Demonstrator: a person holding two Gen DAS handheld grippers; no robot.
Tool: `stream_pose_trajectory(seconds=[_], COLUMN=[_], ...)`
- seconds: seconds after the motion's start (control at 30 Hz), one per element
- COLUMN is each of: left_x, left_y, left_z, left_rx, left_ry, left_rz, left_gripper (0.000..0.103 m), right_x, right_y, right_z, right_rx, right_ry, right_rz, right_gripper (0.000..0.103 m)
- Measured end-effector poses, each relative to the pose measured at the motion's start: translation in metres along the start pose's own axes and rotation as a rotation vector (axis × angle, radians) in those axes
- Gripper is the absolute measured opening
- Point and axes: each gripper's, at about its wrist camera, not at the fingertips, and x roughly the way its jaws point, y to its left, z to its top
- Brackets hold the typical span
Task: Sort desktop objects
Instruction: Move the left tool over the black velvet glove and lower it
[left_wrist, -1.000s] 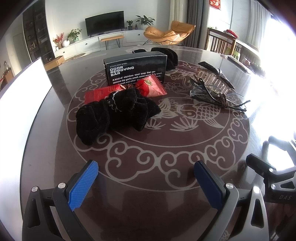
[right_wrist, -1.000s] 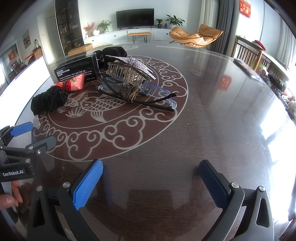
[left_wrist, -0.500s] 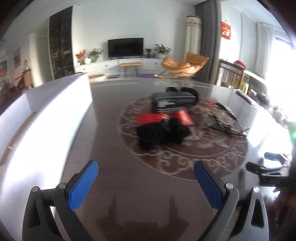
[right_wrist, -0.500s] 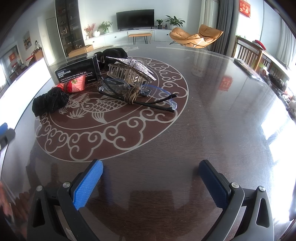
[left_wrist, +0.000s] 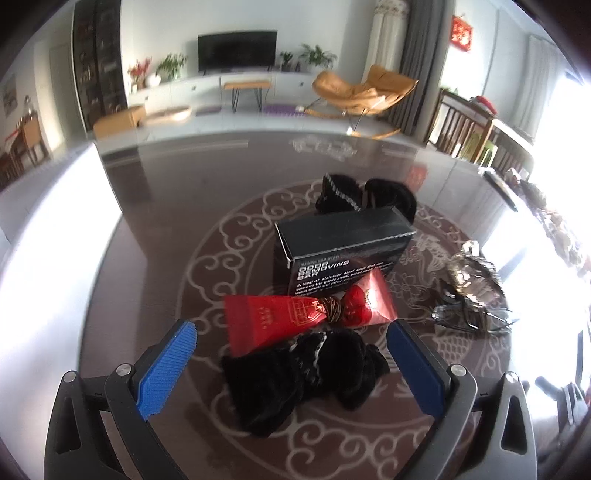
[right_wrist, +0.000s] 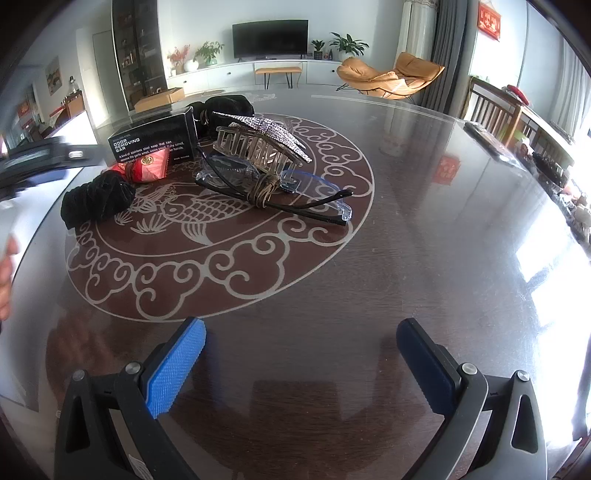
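In the left wrist view my left gripper (left_wrist: 288, 336) hangs open just above a black velvet scrunchie (left_wrist: 303, 373), which lies between its blue pads (left_wrist: 166, 365). Behind the scrunchie lie a red pouch (left_wrist: 273, 321), a black box (left_wrist: 343, 251) and a second black velvet piece (left_wrist: 369, 195). Glasses with a hair clip (left_wrist: 472, 295) lie to the right. My right gripper (right_wrist: 301, 332) is open and empty over bare table, well short of the sparkly hair clip (right_wrist: 258, 147), the glasses (right_wrist: 295, 188) and a brown hair tie (right_wrist: 264, 190). The left gripper (right_wrist: 37, 158) shows blurred at the left edge.
All objects sit on a dark round table (right_wrist: 424, 240) with a pale fish and cloud inlay. A white surface (left_wrist: 44, 258) borders the table's left side. A remote (right_wrist: 484, 138) lies near the far right edge. A hand (right_wrist: 5, 266) is at the left.
My left gripper swung away and back, and now hovers close over the black scrunchie, still open. The right gripper has stayed put.
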Motion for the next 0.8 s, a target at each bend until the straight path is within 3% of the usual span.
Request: stream_pose_trajectory(seconds=[0.13, 0.27, 0.33, 0.5, 0.63, 0.8], left_x=[-0.001, -0.038, -0.051, -0.059, -0.023, 0.0], left_y=[-0.001, 0.007, 0.015, 0.022, 0.007, -0.015], left_z=[-0.027, -0.07, -0.077, -0.039, -0.001, -0.006], left_rx=[0.028, 0.164, 0.175, 0.119, 0.074, 0.092], left_ry=[0.014, -0.053, -0.077, -0.101, -0.043, 0.004], left_rz=[0.002, 0.106, 0.115, 0.025, -0.067, -0.238], left_gripper=[0.103, 0.103, 0.103, 0.103, 0.103, 0.103], right_x=[-0.001, -0.002, -0.002, -0.003, -0.003, -0.003], right_y=[-0.001, -0.001, -0.001, 0.0, 0.0, 0.0], right_z=[-0.001, -0.001, -0.001, -0.002, -0.002, -0.002], right_rx=[0.007, 0.004, 0.004, -0.004, -0.005, -0.002], right_ry=[-0.002, -0.005, -0.005, -0.004, -0.004, -0.002], right_rz=[0.001, 0.011, 0.009, -0.009, -0.024, -0.02], right_gripper=[0.103, 0.103, 0.103, 0.103, 0.103, 0.103])
